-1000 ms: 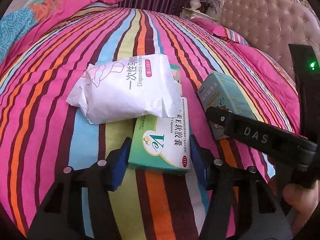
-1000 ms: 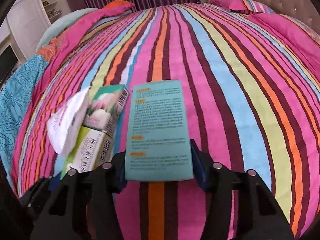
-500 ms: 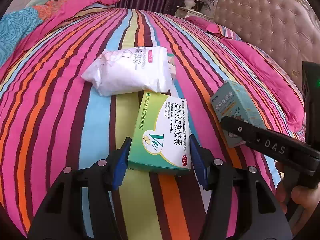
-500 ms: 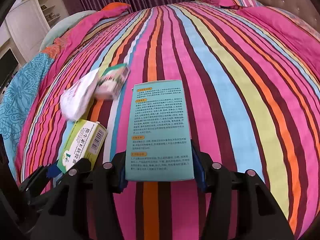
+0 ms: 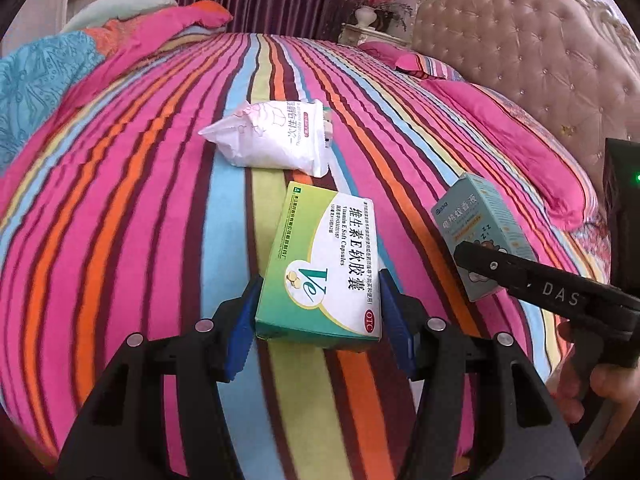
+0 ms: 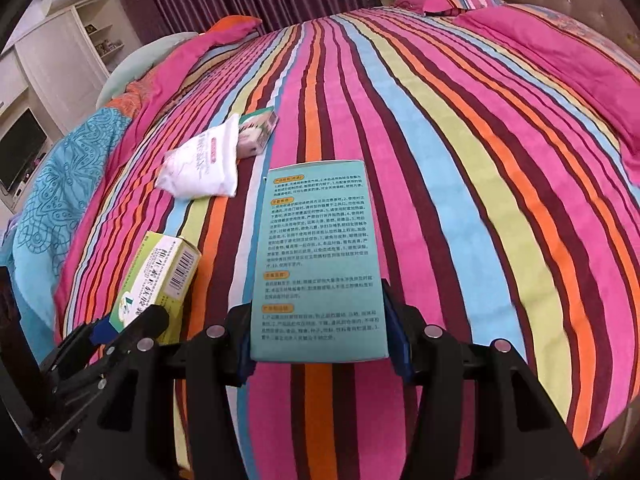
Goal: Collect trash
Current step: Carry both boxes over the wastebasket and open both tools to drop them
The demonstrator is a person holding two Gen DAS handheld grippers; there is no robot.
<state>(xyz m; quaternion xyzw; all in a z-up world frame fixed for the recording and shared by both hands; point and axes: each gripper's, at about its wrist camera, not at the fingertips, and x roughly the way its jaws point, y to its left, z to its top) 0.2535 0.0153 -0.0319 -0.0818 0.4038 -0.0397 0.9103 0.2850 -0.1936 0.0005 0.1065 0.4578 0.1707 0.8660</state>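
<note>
My left gripper [image 5: 318, 320] is shut on a green and white vitamin E box [image 5: 324, 264] and holds it above the striped bed. My right gripper [image 6: 318, 340] is shut on a teal box [image 6: 318, 260], also held above the bed; this box [image 5: 484, 236] shows at the right in the left wrist view. The vitamin box [image 6: 156, 284] shows at lower left in the right wrist view. A white plastic packet [image 5: 272, 140] lies on the bed further ahead, with a small green box [image 6: 258, 132] behind it.
The striped bedspread [image 5: 140, 220] fills both views. A tufted headboard [image 5: 540, 52] and pink pillows [image 5: 520, 128] are at the right. A blue and pink quilt [image 6: 60, 184] is bunched at the left. White shelves and a screen [image 6: 20, 152] stand beyond.
Both grippers have pulled back and up with their boxes. The vitamin box has come out from under the white packet, which now lies farther away.
</note>
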